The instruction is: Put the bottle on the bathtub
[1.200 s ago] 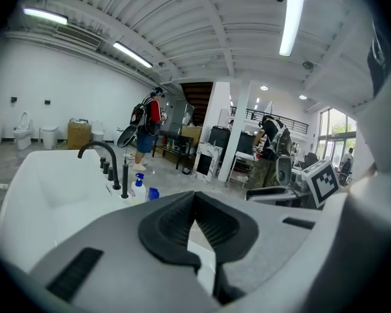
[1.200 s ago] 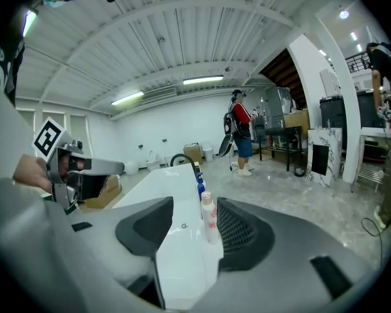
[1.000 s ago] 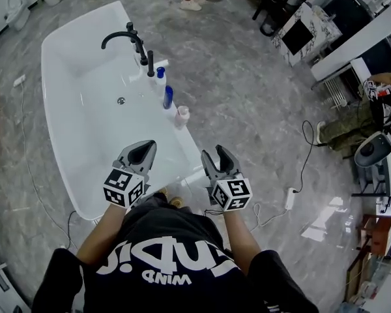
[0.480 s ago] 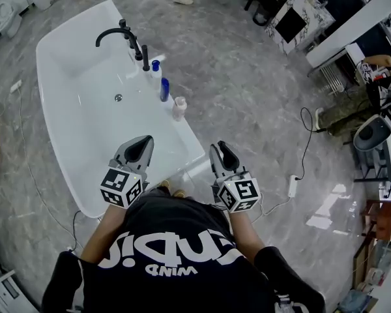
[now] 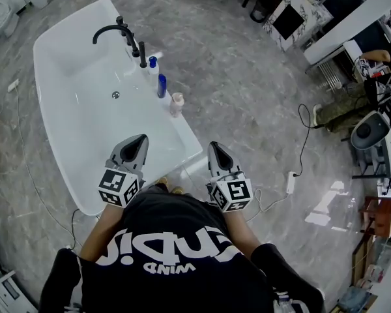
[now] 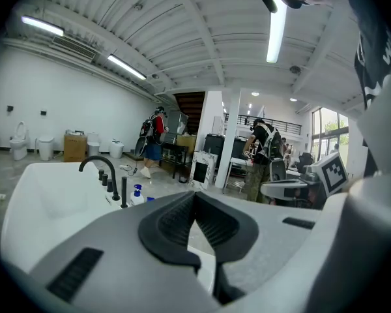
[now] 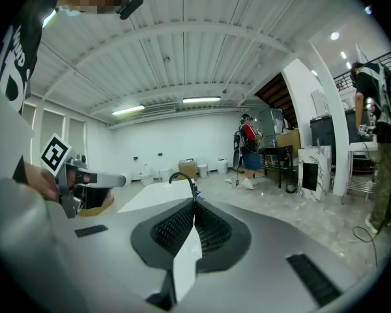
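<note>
Both jaw pairs are pressed together on nothing. The left gripper point(image 5: 135, 147) hangs over the tub's point(image 5: 184, 135) near end, the right gripper point(image 5: 219, 155) just off its corner. Further along the rim stand a pink bottle point(image 5: 176, 103), a blue bottle point(image 5: 161, 86) and a white bottle point(image 5: 152, 65), near the tap point(image 5: 117, 34). The placing looks done, with nothing left to carry.

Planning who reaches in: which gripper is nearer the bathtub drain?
Left. The left gripper hangs over the bathtub's near end, short of the drain; the right gripper is outside the rim, above the floor.
</note>
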